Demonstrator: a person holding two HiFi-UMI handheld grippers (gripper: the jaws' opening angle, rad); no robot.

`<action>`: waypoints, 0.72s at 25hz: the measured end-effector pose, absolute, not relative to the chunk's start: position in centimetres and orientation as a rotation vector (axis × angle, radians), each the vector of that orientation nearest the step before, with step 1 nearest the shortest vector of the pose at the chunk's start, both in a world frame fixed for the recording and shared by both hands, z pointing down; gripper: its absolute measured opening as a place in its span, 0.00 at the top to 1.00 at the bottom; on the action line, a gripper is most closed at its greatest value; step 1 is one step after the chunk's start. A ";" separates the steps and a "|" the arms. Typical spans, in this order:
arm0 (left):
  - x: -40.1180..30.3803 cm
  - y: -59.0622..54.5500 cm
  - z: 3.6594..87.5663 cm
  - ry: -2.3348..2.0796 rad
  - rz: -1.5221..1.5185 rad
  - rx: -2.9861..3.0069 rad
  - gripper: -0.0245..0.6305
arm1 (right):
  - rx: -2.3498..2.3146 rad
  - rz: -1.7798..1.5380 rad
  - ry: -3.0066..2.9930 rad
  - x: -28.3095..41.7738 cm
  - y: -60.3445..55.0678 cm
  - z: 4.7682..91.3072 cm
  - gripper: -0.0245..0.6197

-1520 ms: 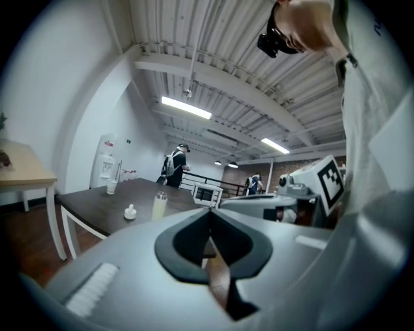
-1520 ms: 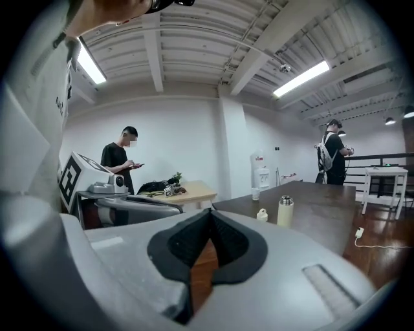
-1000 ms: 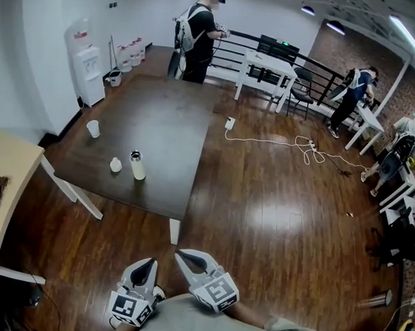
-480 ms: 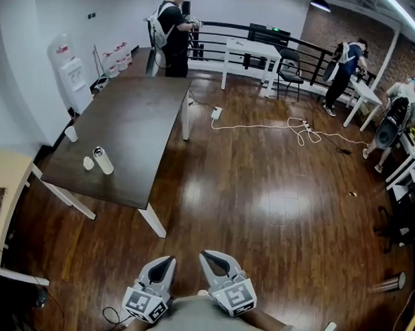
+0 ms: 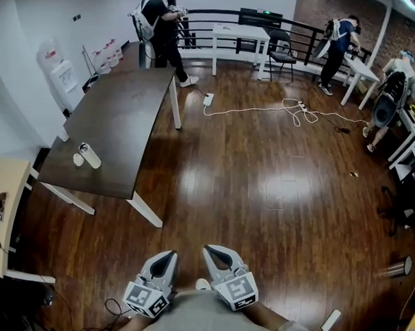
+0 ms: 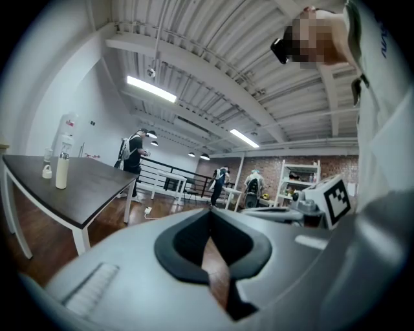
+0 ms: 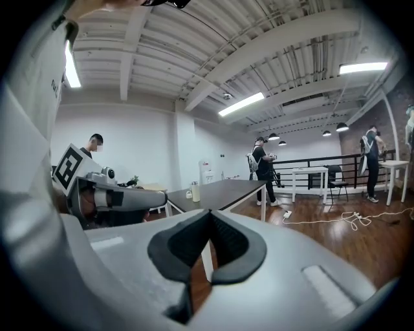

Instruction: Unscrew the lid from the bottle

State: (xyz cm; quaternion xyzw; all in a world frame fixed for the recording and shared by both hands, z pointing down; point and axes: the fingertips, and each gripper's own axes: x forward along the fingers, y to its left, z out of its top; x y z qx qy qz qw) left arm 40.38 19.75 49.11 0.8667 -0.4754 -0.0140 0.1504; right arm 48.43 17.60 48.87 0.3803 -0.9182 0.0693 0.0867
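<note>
Shows the bottle (image 5: 90,156) upright, long axis vertical, on the bench (image 5: 120,116), well apart at ten o'clock from the left gripper (image 5: 165,258) and right gripper (image 5: 215,251), nearer the left, with both held low at the body, closed and empty.

The bottle (image 5: 90,156) is standing on the long table (image 5: 127,110) near its front left corner, with the lid (image 5: 78,160) sitting just left of it and a cup (image 5: 62,133) farther back along that edge. A person (image 5: 159,22) is standing at the table's far end. A cable (image 5: 265,109) is lying on the floor (image 5: 261,191) to the right. The left gripper (image 5: 165,258) and right gripper (image 5: 215,252) are hanging side by side, well in front of the table.
</note>
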 end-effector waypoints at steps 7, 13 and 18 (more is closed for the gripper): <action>41.2 19.8 49.2 -1.374 -0.039 2.470 0.96 | 1.168 0.198 -2.763 49.7 17.7 48.2 0.96; 41.2 20.0 49.7 -1.363 -0.037 2.465 0.96 | 1.160 0.210 -2.762 49.6 18.0 48.6 0.96; 41.0 20.2 49.5 -1.390 -0.053 2.456 0.96 | 1.144 0.181 -2.770 49.7 17.9 48.3 0.96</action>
